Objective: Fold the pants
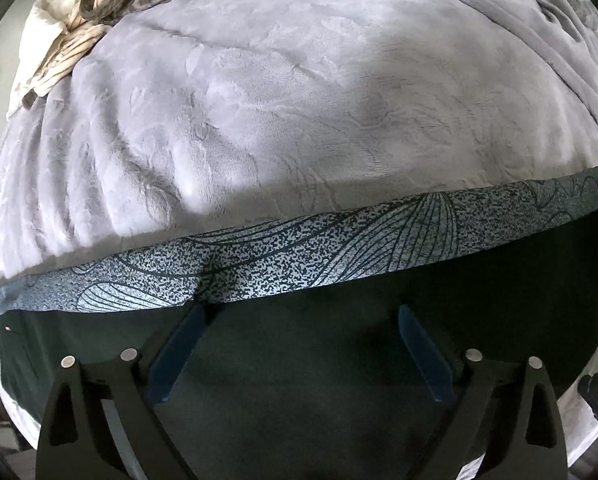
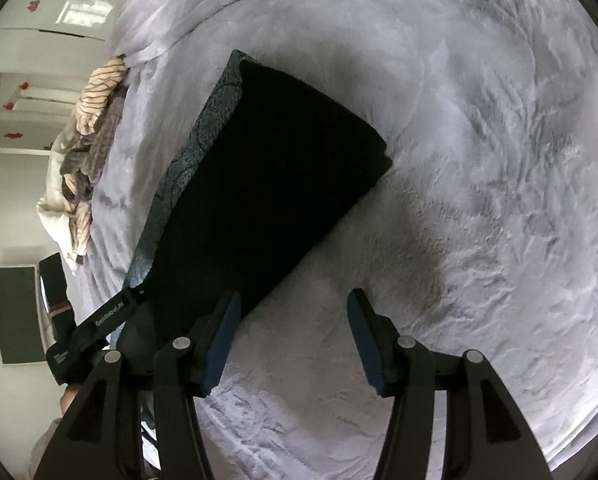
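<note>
The dark pants (image 1: 319, 344) lie folded flat on the grey plush blanket (image 1: 259, 120), with a blue-grey patterned band (image 1: 299, 256) along their far edge. My left gripper (image 1: 303, 312) is open right over the pants, its blue fingertips (image 1: 409, 316) near the band and holding nothing. In the right wrist view the pants (image 2: 267, 184) form a dark oblong running up and left. My right gripper (image 2: 295, 304) is open and empty, its left fingertip at the pants' near edge. The left gripper's black body (image 2: 95, 328) shows at the pants' lower left end.
A heap of striped beige and brown cloth (image 1: 79, 32) lies at the bed's far left corner, also in the right wrist view (image 2: 95, 120). The blanket (image 2: 479, 200) spreads wide to the right. White cupboards (image 2: 59, 12) and a dark panel (image 2: 19, 312) stand beyond the bed.
</note>
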### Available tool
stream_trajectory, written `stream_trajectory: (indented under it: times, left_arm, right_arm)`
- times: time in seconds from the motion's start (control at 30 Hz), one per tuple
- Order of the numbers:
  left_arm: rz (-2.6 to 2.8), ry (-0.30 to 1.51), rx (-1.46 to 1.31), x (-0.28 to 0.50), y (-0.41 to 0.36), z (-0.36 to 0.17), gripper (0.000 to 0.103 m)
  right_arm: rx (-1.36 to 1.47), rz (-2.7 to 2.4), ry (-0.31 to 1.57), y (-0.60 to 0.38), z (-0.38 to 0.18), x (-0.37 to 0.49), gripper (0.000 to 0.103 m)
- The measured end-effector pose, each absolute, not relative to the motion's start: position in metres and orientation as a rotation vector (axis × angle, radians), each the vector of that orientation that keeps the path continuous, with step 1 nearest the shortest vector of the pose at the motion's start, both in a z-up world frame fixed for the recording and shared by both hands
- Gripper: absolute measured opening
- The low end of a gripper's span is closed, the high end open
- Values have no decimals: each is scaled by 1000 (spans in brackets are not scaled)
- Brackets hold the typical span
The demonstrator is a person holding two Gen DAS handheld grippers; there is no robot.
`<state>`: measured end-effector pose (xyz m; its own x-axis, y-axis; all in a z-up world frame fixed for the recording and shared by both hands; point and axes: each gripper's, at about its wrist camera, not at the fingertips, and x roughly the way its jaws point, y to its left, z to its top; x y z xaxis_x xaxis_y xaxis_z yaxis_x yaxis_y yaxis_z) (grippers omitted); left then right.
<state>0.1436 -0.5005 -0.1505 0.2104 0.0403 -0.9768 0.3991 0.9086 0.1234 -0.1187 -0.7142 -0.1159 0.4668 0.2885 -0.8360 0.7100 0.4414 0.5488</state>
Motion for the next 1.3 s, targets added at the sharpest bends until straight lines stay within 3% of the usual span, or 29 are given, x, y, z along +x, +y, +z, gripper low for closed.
stream_trajectory:
  times: [0.57,0.7,0.93,0.97,1.0,1.03,1.07,1.17,1.3]
  left_arm:
    - [-384,1384,322,117,-518,-132,102]
    - [-394,1384,393,97,-532,-151,102]
    - [-400,1354,391,90,-529,-151,102]
    - [-397,1363,395,91,-528,-147,101]
    - [-393,1355,388,94,-528,-138,98]
    - [-386,1330,381,95,-533,-131,93]
    - [-379,1295,369,99,-533,-122,93]
    - [-350,1225,339,115,-541,-110,93]
    - [-313,1286,388,134,-562,-146,93]
  right_arm:
    - [1285,-274,966,-730,-136,-108,62]
    - [1332,-264,918,-735,-147,-104,62]
    - [1415,-231,760,-746,-154,-81,65]
    - [1439,-229,752,-747,-155,-79,59]
    - [1447,-234,750,-748,-154,-77,35]
    - [1435,-238,757,-748,-150,-75,21]
    - [1411,-227,756,-748,-144,-73,15]
    - [1316,-182,766,-742,-120,-66,14]
    - [1184,-133,774,-729,-90,-52,14]
